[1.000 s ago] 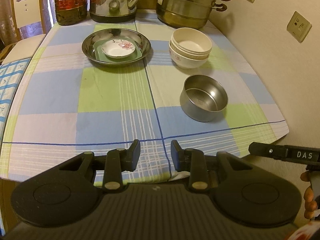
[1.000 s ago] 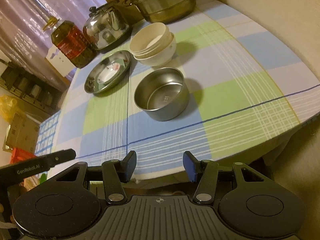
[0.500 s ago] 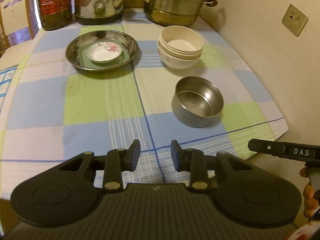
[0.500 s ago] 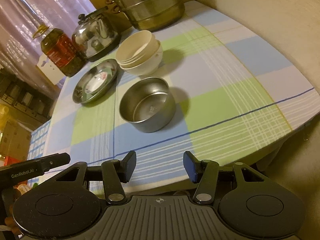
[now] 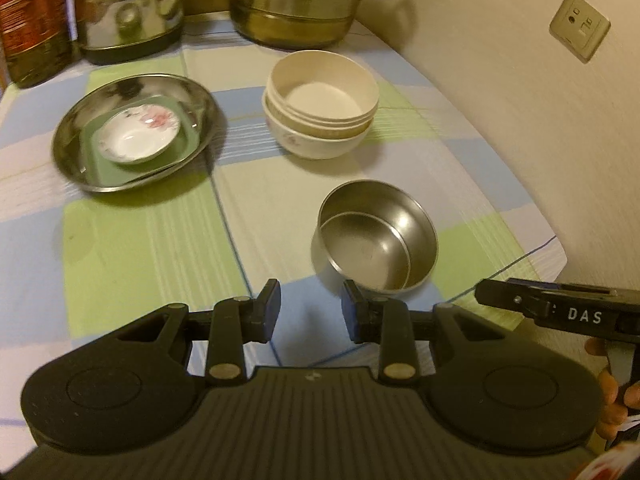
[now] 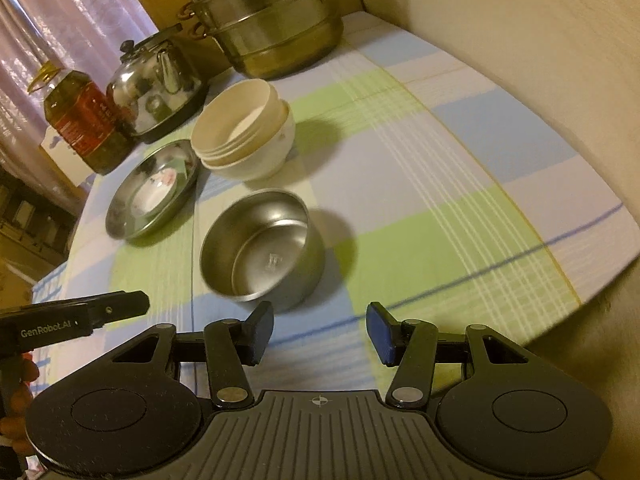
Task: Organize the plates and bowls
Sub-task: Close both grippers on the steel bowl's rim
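Observation:
A steel bowl [image 5: 376, 236] stands alone near the table's front right; it also shows in the right wrist view [image 6: 262, 248]. Behind it is a stack of cream bowls [image 5: 320, 112] [image 6: 244, 128]. To the left a steel plate [image 5: 136, 124] [image 6: 154, 188] holds a green square dish [image 5: 100, 160] with a small flowered saucer [image 5: 138, 138] on it. My left gripper [image 5: 310, 310] is open and empty, just in front and left of the steel bowl. My right gripper [image 6: 320, 332] is open and empty, just in front of the steel bowl.
A steel steamer pot [image 5: 304, 0] [image 6: 268, 20], a kettle [image 5: 128, 4] [image 6: 156, 80] and an oil bottle [image 5: 32, 20] [image 6: 84, 120] stand along the back. The wall [image 5: 520, 100] with a socket [image 5: 580, 26] runs along the right. The checked cloth ends at the front right corner [image 5: 556, 252].
Both grippers have moved forward over the table toward the steel bowl, which now looks larger and closer. Both stay open. The dishes have not moved.

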